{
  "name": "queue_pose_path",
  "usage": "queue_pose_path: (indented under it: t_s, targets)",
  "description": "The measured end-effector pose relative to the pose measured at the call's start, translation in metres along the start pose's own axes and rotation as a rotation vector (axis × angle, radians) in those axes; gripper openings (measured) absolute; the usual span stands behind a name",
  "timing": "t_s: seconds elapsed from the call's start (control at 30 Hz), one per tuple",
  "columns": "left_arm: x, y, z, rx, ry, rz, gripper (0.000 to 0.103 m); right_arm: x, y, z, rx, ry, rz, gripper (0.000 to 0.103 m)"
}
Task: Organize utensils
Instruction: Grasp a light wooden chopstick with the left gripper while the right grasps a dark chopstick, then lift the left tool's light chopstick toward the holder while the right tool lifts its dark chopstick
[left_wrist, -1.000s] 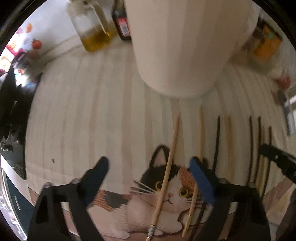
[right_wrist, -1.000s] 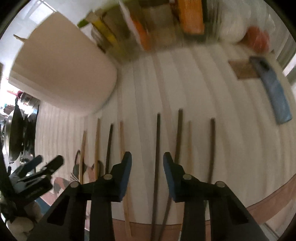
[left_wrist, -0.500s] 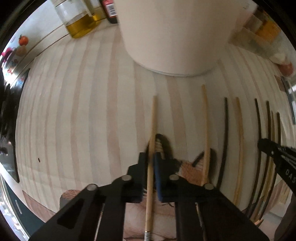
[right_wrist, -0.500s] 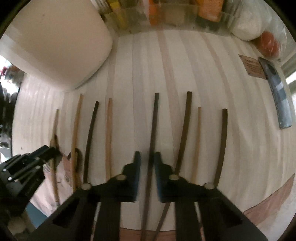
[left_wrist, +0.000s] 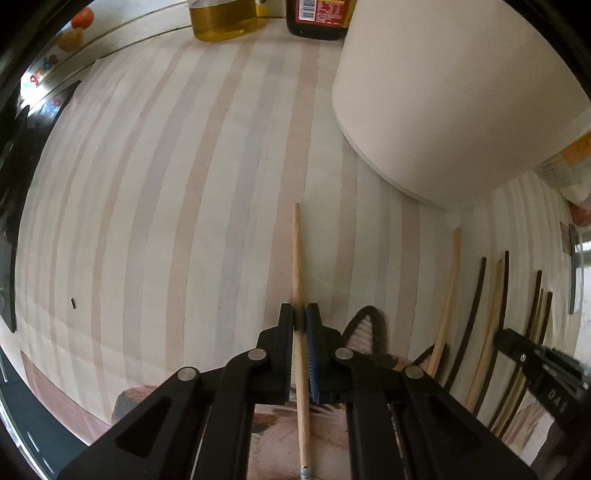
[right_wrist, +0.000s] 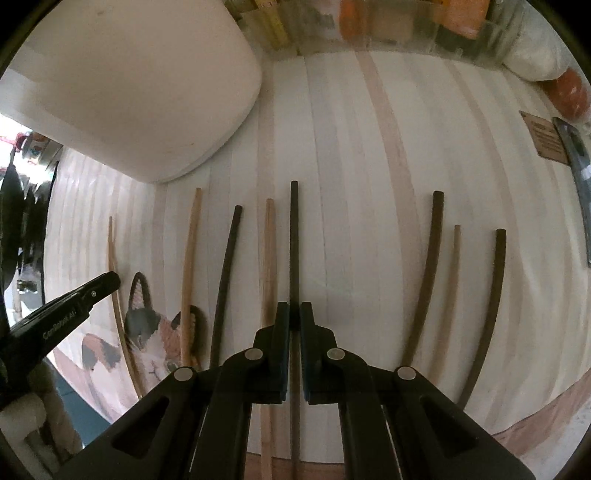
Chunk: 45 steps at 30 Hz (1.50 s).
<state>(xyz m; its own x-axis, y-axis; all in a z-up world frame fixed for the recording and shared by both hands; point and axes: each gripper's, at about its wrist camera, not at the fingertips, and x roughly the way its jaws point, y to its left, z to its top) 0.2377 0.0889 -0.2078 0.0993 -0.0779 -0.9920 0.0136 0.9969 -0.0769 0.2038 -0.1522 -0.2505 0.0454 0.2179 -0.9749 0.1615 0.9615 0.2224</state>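
Several chopsticks, light wood and dark, lie in a row on a striped placemat with a cat picture. My left gripper is shut on a light wooden chopstick, which runs between its jaws, shifted left of the row. My right gripper is shut on a dark chopstick. A large cream cylindrical holder stands beyond the chopsticks and also shows in the right wrist view. The left gripper shows at the left in the right wrist view.
An oil bottle and a dark sauce bottle stand at the back left. Boxes and packets line the back. A blue flat object lies at the right. A dark stovetop lies to the left.
Both grippers closed from open onto chopsticks. The left one has carried its light chopstick leftwards; the right one's dark chopstick sits further forward than its neighbours.
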Motion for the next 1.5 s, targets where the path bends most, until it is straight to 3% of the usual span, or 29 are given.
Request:
queue_pose_path:
  t_s: [0.27,0.43,0.6,0.8,1.37,1.5]
  targets:
    - [0.002,-0.01,-0.006,0.114,0.007,0.045,0.009,0.002,0.002,0.027,-0.035,0.041,-0.033,0.006]
    - [0.006,-0.025,-0.009,0.12,-0.003,0.056,0.005,0.005,0.008,0.019,-0.069,0.05,-0.12,0.005]
    - [0.016,-0.03,-0.023,0.122,-0.012,0.058,0.005,0.005,-0.004,0.019,-0.053,0.075,-0.11,0.005]
    - [0.013,-0.023,-0.014,0.133,-0.014,0.055,0.005,0.005,-0.014,0.031,-0.045,0.086,-0.122,0.005]
    - [0.015,-0.03,-0.018,0.154,-0.026,0.083,0.005,0.014,0.001,0.026,-0.046,0.049,-0.152,0.005]
    - [0.012,-0.034,-0.022,0.157,-0.036,0.086,0.004,0.013,0.005,0.017,-0.058,0.003,-0.156,0.005]
